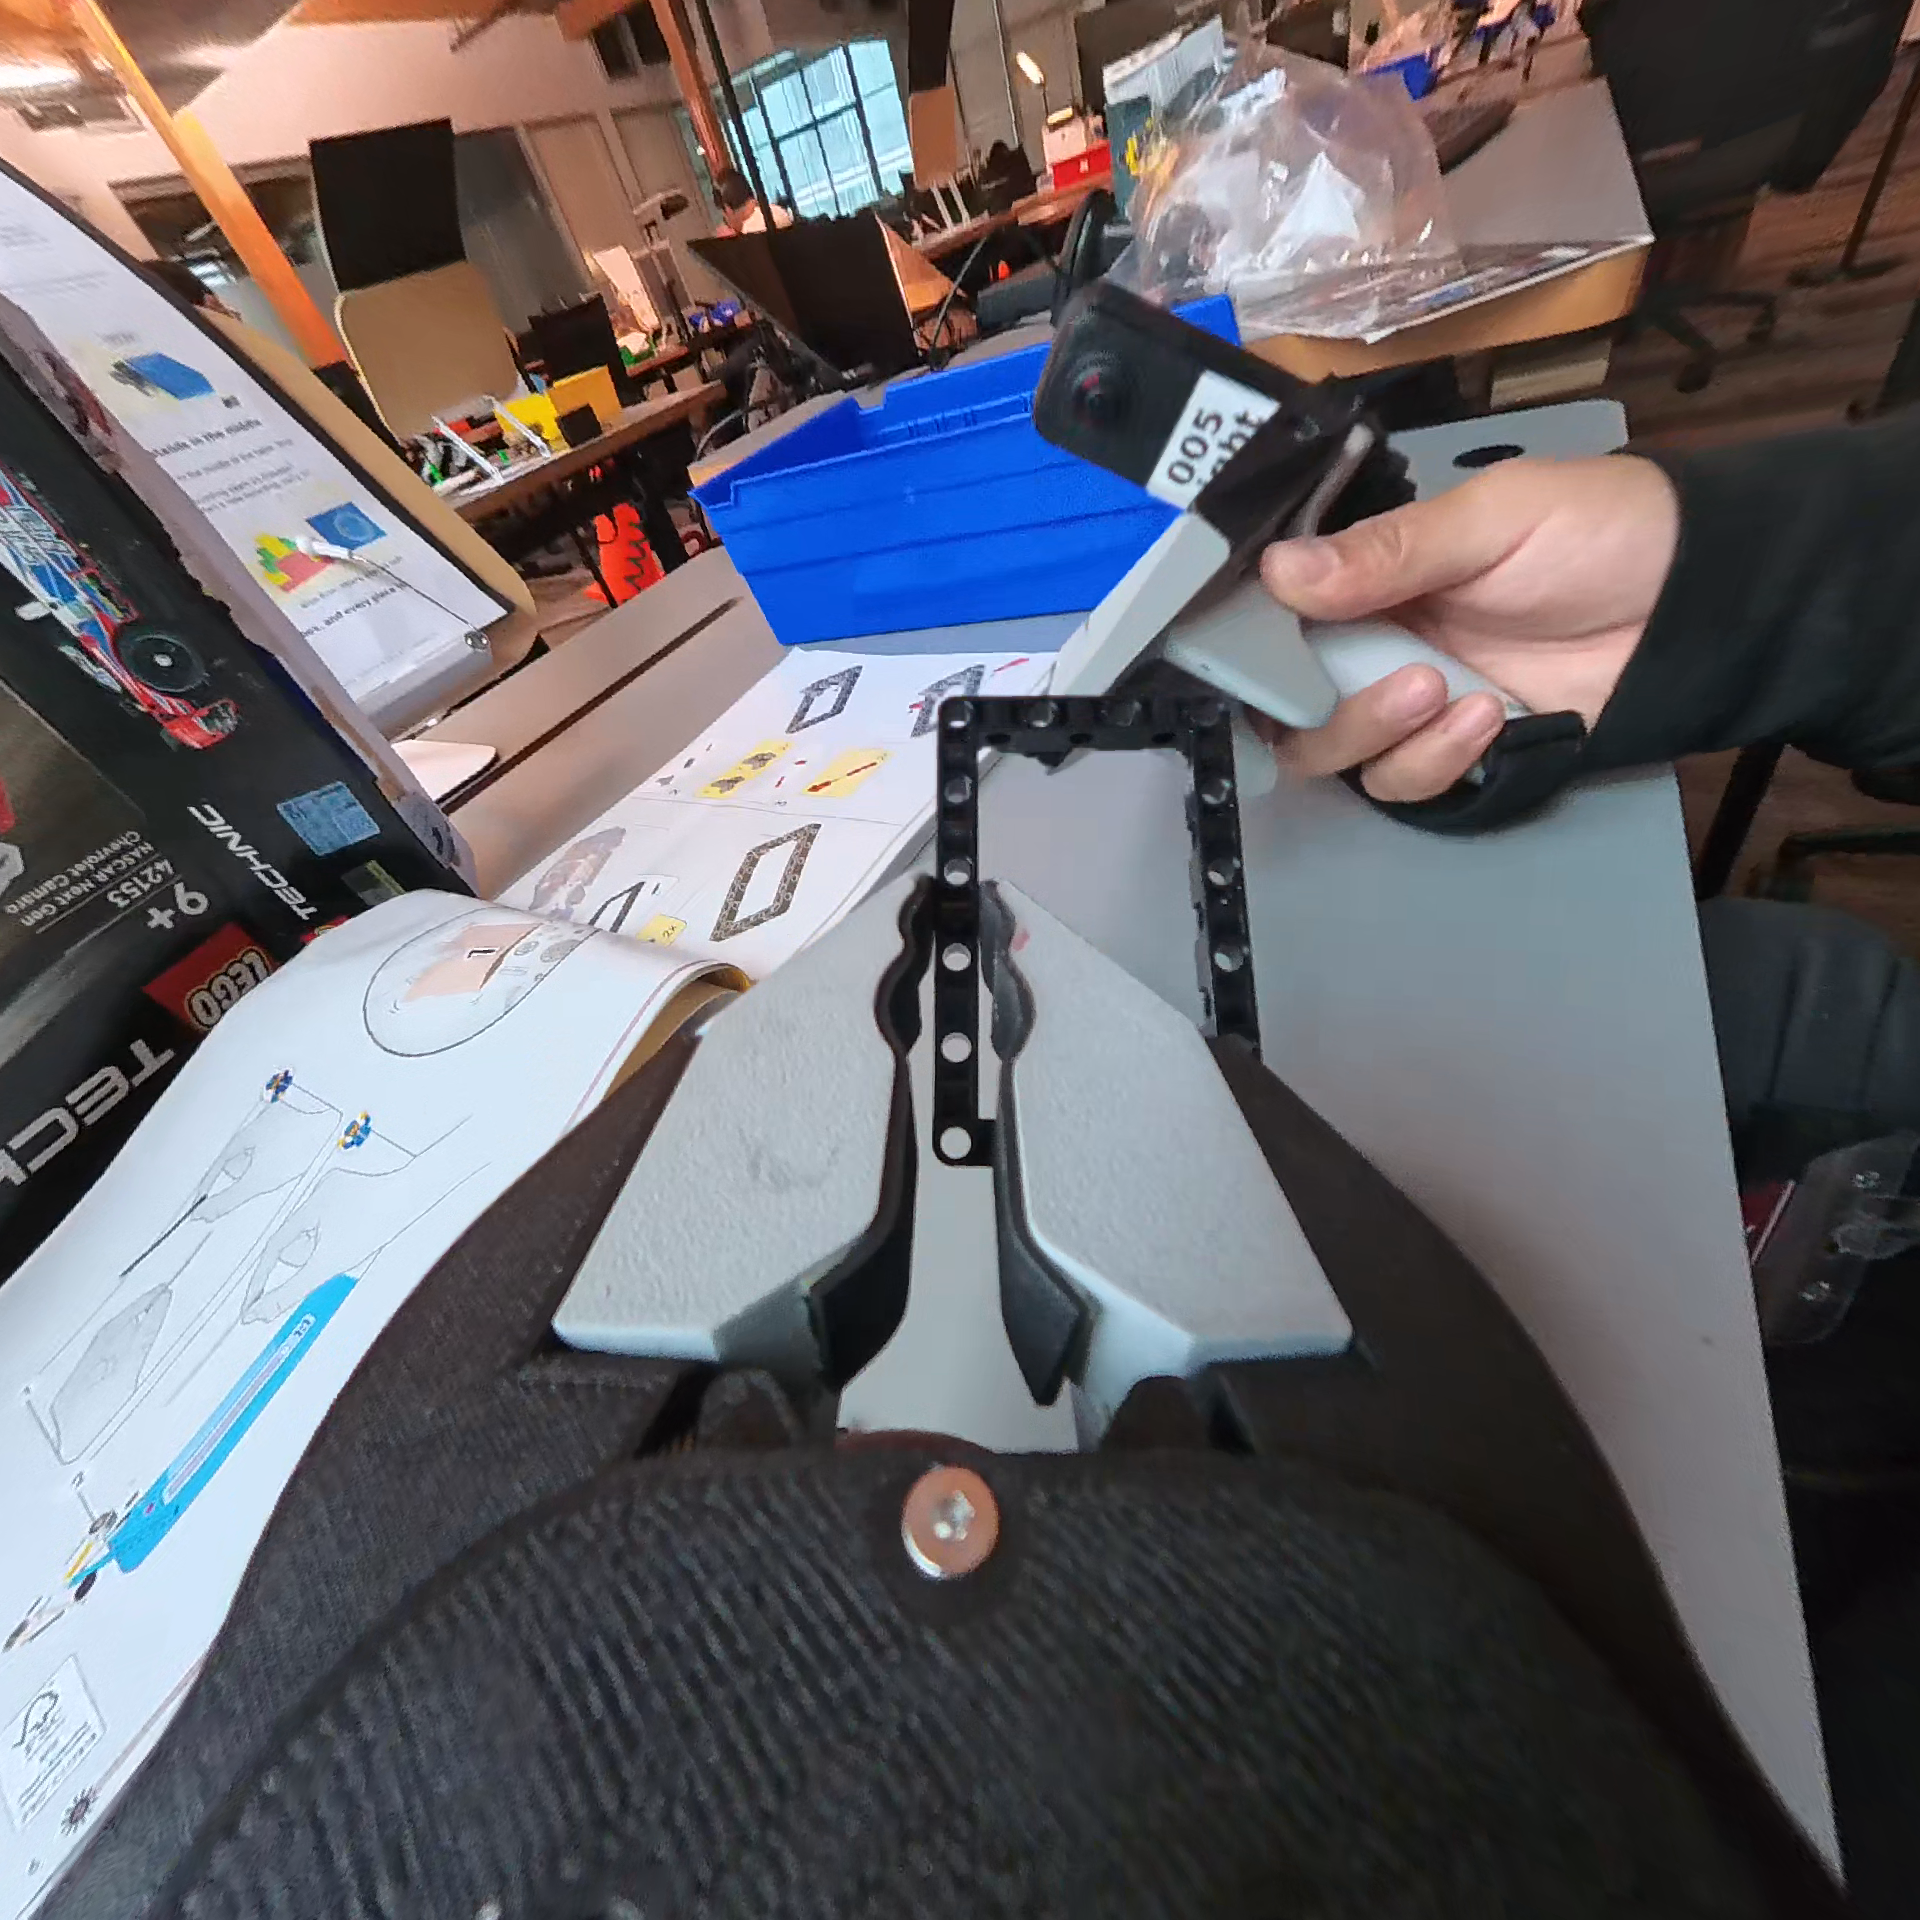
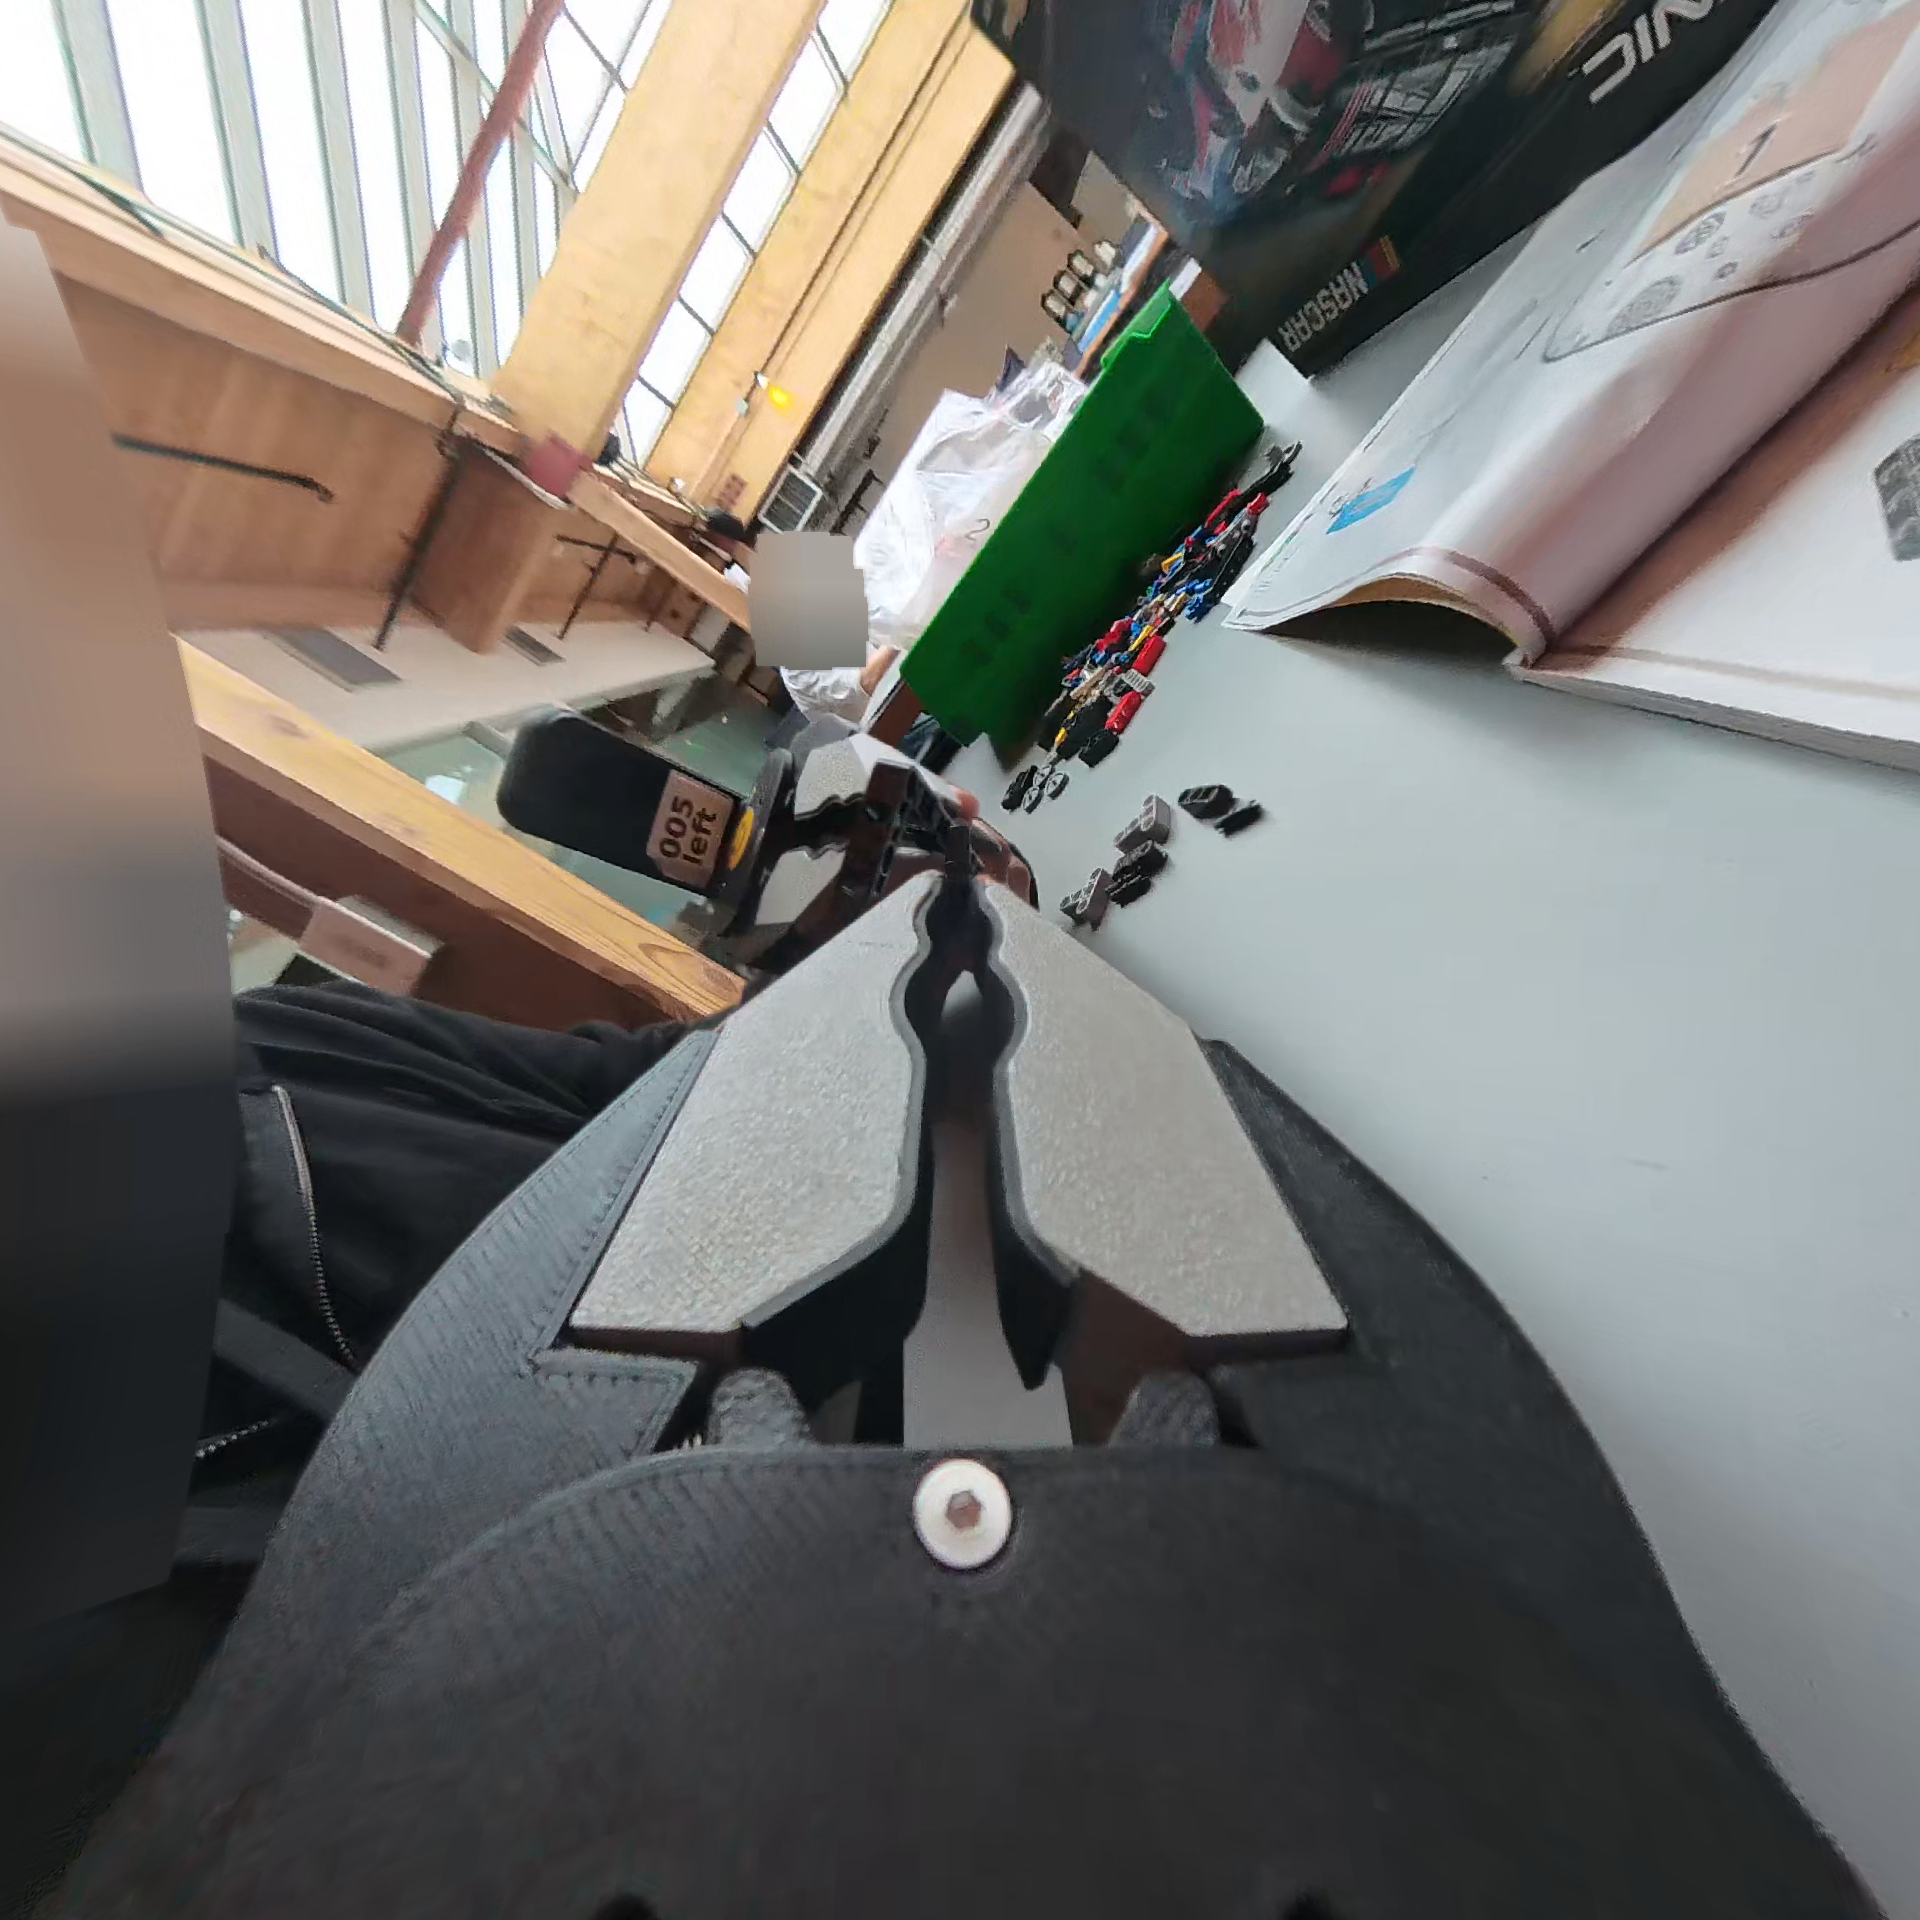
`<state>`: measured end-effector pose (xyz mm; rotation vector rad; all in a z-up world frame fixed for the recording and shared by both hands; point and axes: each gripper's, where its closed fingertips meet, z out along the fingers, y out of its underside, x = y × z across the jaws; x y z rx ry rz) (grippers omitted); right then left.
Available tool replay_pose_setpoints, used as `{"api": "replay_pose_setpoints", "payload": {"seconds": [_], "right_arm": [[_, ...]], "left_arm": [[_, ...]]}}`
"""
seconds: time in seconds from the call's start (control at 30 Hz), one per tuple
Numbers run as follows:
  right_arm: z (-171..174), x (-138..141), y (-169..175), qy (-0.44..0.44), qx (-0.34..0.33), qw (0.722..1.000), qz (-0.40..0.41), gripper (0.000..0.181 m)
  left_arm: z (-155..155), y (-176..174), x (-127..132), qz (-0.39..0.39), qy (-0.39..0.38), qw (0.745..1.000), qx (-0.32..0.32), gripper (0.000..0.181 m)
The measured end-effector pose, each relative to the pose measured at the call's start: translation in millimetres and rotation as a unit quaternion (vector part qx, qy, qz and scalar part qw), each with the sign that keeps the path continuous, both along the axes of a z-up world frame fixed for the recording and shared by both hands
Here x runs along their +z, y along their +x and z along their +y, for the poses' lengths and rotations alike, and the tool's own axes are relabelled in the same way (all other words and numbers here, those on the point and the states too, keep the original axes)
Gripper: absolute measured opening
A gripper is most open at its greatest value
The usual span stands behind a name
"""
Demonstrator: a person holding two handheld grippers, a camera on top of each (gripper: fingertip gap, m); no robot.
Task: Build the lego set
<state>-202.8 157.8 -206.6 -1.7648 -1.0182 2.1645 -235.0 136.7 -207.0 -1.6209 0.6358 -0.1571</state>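
Observation:
My left gripper (image 1: pixel 956 920) is shut on the left beam of a black rectangular Technic frame (image 1: pixel 1214 831) and holds it upright above the grey table (image 1: pixel 1455 1143). My right gripper (image 1: pixel 1065 691), held by a hand, reaches in from the upper right, with its tips at the frame's top beam. In the right wrist view my right gripper (image 2: pixel 954 902) is shut on a small black piece (image 2: pixel 952 857) at its very tips. It points at the frame (image 2: pixel 902 808), which is held in the left gripper (image 2: pixel 821 831).
An open instruction booklet (image 1: pixel 312 1195) and the set's box (image 1: pixel 114 790) lie at the left, a blue bin (image 1: pixel 935 520) behind. The right wrist view shows a green bin (image 2: pixel 1091 540), a pile of loose coloured pieces (image 2: pixel 1132 644) and several dark pieces (image 2: pixel 1132 857). The tips of one gripper are about 5 centimetres away from the tips of the other.

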Motion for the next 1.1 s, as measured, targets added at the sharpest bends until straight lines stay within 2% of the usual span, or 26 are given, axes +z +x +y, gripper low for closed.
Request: {"api": "replay_pose_setpoints", "payload": {"seconds": [0.17, 0.33, 0.67, 0.8, 0.93, 1.0, 1.1], "right_arm": [[-2, 5, 5, 0.002, 0.019, 1.0, 0.008, 0.0], [4, -11, 8, 0.031, 0.017, 0.999, -0.038, 0.0], [3, -29, 4, 0.052, 0.03, 0.995, -0.083, 0.0], [2, -32, 3, 0.049, 0.035, 0.994, -0.092, 0.0], [1, -36, 3, 0.044, 0.04, 0.993, -0.106, 0.0], [-2, -37, 3, 0.049, 0.046, 0.992, -0.111, 0.0], [-9, -36, 2, 0.045, 0.062, 0.991, -0.11, 0.0]], "left_arm": [[2, 2, -9, 0.056, 0.002, 0.998, 0.002, 0.006], [3, 0, -31, 0.145, -0.019, 0.989, 0.001, 0.006], [6, 1, -86, 0.236, -0.166, 0.957, -0.02, 0.008], [7, 1, -84, 0.241, -0.156, 0.958, -0.012, 0.012], [6, 1, -78, 0.249, -0.123, 0.961, -0.005, 0.03], [7, 3, -69, 0.259, -0.08, 0.962, 0.002, 0.036], [6, 14, -45, 0.288, 0.017, 0.957, 0.003, 0.026]]}}
